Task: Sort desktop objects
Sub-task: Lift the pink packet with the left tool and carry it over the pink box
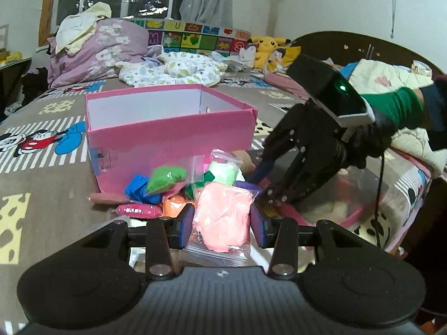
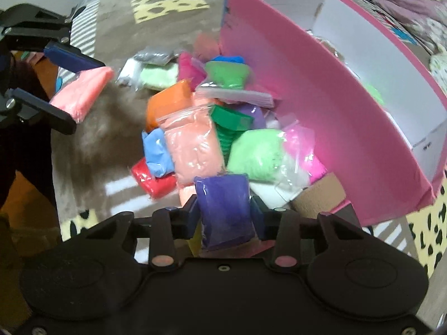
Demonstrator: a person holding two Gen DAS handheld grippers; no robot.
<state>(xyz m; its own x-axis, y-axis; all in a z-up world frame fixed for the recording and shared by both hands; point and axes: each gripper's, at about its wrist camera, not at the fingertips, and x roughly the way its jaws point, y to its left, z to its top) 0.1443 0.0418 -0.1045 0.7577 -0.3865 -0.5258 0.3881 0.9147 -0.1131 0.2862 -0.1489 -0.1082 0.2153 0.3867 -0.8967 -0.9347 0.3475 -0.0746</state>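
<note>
A pile of small clay bags in many colours (image 2: 212,117) lies on the bedspread against a pink box (image 1: 170,134) with a white inside. My left gripper (image 1: 222,217) is shut on a pink clay bag (image 1: 223,215); it also shows in the right wrist view (image 2: 81,95). My right gripper (image 2: 223,212) is shut on a purple clay bag (image 2: 226,209) at the near edge of the pile. In the left wrist view the right gripper (image 1: 259,184) reaches down into the pile from the right.
The pink box (image 2: 321,106) stands open right of the pile, with a few bags inside. A pink basin (image 1: 349,212) sits at the bed's right edge. Pillows, clothes and a yellow plush toy (image 1: 268,47) lie at the far side of the bed.
</note>
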